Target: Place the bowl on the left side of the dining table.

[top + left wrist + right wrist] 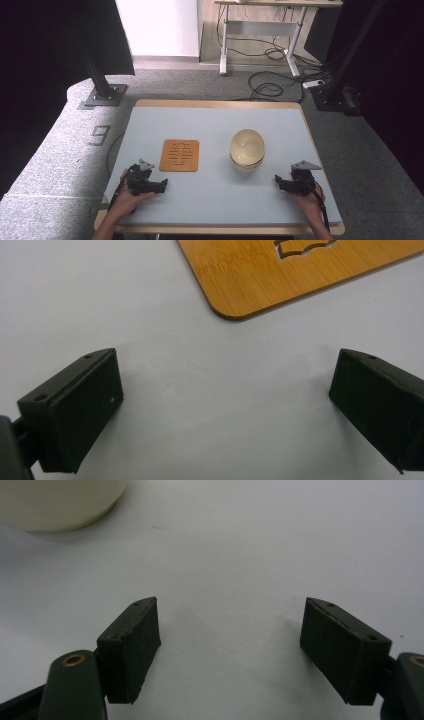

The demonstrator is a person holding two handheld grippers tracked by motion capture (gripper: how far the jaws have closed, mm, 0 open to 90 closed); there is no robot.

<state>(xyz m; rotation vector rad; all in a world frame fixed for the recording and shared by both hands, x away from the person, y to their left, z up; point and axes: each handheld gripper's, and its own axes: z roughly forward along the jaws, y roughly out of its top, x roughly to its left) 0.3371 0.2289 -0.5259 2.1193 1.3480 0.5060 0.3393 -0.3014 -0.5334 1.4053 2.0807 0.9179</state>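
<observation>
Both grippers, left (161, 186) and right (278, 181), resting spread and empty near the table's front edge (220, 227). Bowl (247, 148) sitting upside down beside wooden trivet (179, 155); smooth dome possibly slipping from jaws.

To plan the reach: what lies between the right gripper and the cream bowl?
Nothing. In the high view only bare grey mat separates the right gripper from the cream bowl; the right gripper view shows the same.

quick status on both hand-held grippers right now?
Left hand-held gripper: open, nothing between the jaws, just short of the wooden trivet.
Right hand-held gripper: open, empty, bowl ahead.
</observation>
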